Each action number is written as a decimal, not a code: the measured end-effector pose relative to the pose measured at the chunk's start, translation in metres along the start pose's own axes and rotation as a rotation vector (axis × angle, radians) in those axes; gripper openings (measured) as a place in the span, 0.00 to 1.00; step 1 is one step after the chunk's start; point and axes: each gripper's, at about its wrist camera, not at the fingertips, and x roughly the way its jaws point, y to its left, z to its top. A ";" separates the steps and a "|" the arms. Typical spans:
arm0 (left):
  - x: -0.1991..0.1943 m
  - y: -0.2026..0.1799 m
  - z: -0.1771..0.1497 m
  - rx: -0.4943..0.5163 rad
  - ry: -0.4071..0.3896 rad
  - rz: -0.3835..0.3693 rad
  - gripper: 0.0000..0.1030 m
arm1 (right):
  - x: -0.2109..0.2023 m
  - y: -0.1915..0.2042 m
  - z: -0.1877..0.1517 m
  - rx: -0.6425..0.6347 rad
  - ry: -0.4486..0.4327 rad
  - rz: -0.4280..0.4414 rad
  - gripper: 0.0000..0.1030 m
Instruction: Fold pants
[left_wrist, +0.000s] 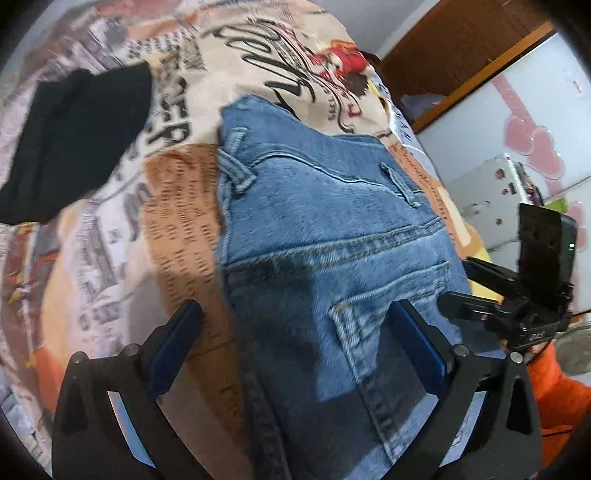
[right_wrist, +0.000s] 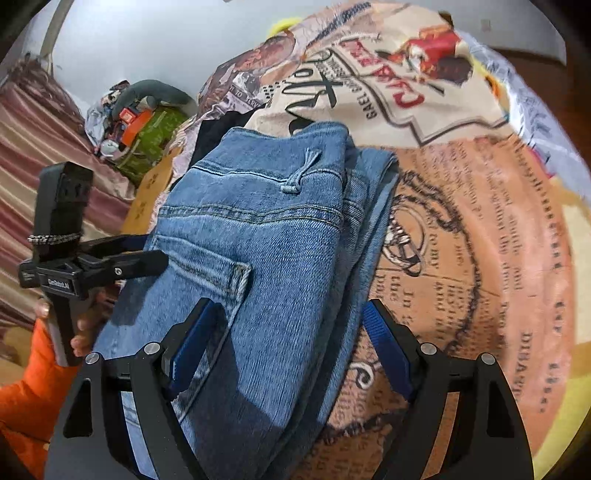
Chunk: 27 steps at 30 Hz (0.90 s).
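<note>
Blue jeans lie folded in a stack on a printed bedspread, back pocket and waistband up. My left gripper is open and empty, its fingers straddling the jeans' left edge just above the cloth. In the right wrist view the jeans lie folded in layers. My right gripper is open and empty over the jeans' right edge. The other gripper shows at the side of each view: the right one and the left one.
A folded black garment lies on the bedspread to the far left. A wooden cabinet and white fridge stand beyond the bed. A pile of bags and toys sits by the striped curtain. The person's orange sleeve is nearby.
</note>
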 end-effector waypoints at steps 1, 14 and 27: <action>0.002 -0.001 0.003 0.019 0.004 -0.010 1.00 | 0.001 -0.001 0.001 0.003 0.000 0.011 0.79; 0.010 -0.017 0.019 0.061 -0.049 -0.041 0.84 | 0.005 -0.001 0.014 0.007 -0.022 0.070 0.47; -0.061 -0.022 -0.006 0.094 -0.278 0.022 0.51 | -0.023 0.053 0.030 -0.160 -0.099 0.023 0.28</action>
